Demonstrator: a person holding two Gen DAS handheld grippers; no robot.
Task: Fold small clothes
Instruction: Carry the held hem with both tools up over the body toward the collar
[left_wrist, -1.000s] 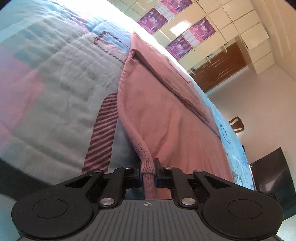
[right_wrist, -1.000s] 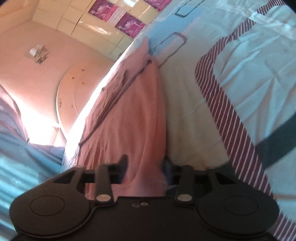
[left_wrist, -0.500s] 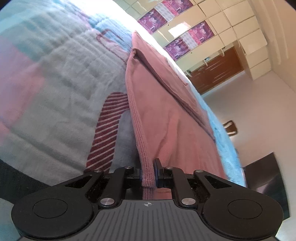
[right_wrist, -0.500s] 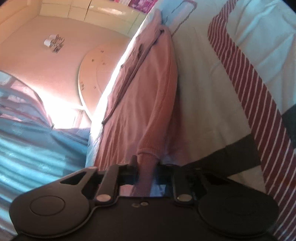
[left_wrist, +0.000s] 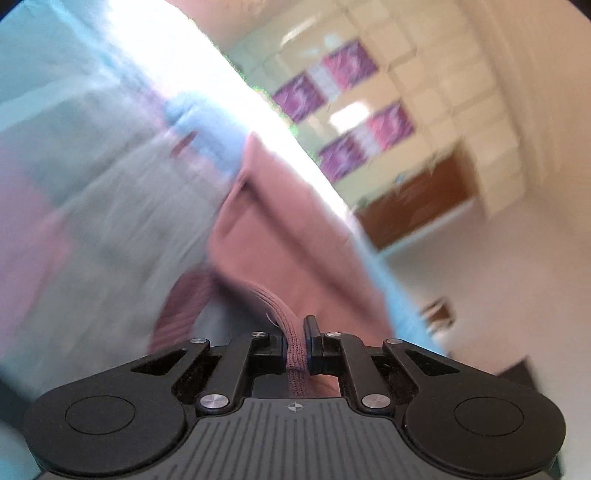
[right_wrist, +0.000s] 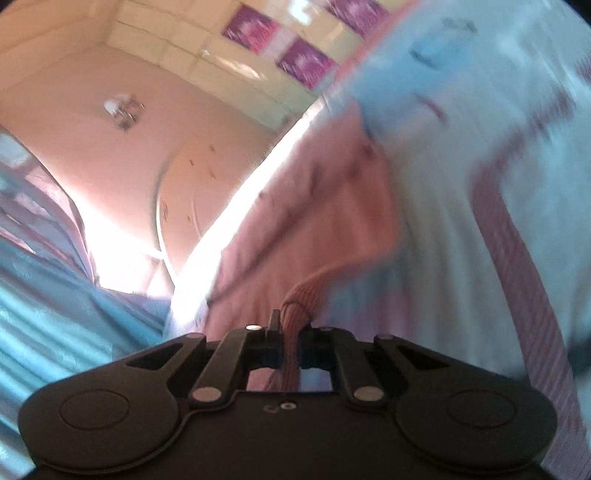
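A small pink ribbed garment (left_wrist: 273, 236) lies on a quilted bedspread (left_wrist: 96, 206) of pale blue, pink and red stripes. In the left wrist view my left gripper (left_wrist: 295, 343) is shut on the garment's ribbed edge, which rises off the bed into the jaws. The right wrist view shows the same pink garment (right_wrist: 317, 221) from its other side, with my right gripper (right_wrist: 291, 332) shut on another ribbed corner of it. Both views are blurred. The far part of the garment still rests on the bedspread (right_wrist: 461, 177).
Cream wall cabinets with purple posters (left_wrist: 351, 114) and a brown cupboard (left_wrist: 417, 199) stand beyond the bed. A round cream headboard (right_wrist: 207, 192) and blue curtains (right_wrist: 55, 295) appear in the right wrist view. A chair (left_wrist: 439, 314) stands on the floor past the bed.
My right gripper closed on the garment's ribbed corner. Both grippers have lifted, pulling the near edge of the pink garment up off the bedspread, and more of the room shows.
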